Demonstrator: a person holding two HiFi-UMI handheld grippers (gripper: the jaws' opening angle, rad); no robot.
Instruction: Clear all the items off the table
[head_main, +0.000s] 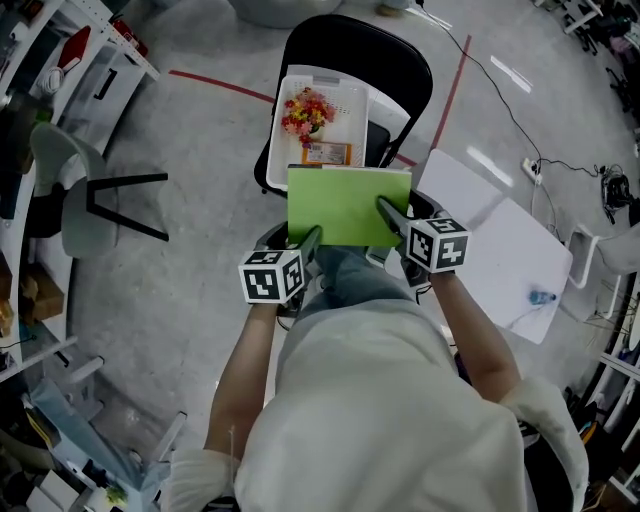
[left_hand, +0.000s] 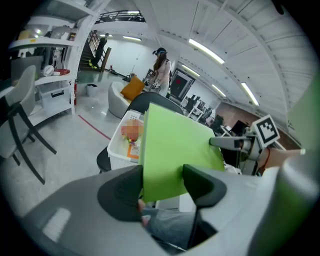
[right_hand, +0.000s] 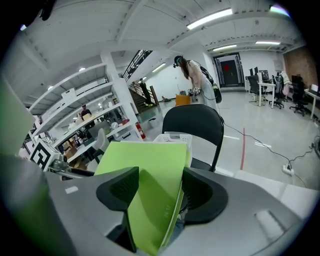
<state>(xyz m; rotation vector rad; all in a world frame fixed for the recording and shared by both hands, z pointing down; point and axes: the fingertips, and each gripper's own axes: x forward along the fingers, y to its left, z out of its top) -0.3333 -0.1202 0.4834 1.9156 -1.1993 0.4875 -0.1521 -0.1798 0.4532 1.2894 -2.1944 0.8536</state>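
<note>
A green folder (head_main: 345, 205) hangs flat between both grippers, just above the near end of a white basket (head_main: 278, 130) that stands on a black chair (head_main: 360, 45). My left gripper (head_main: 312, 238) grips its near left corner, and my right gripper (head_main: 388, 212) grips its right edge. In the left gripper view the green folder (left_hand: 175, 150) fills the gap between the pads of the left gripper (left_hand: 162, 186). In the right gripper view the folder (right_hand: 150, 180) bends between the pads of the right gripper (right_hand: 159, 190). The basket holds a bunch of flowers (head_main: 308, 108) and an orange box (head_main: 327, 153).
A white table (head_main: 510, 255) stands to the right with a small blue item (head_main: 542, 297) on it. A grey chair (head_main: 70, 190) and shelves (head_main: 60, 50) are at the left. A cable (head_main: 500, 100) runs over the floor behind. A person stands far off in both gripper views.
</note>
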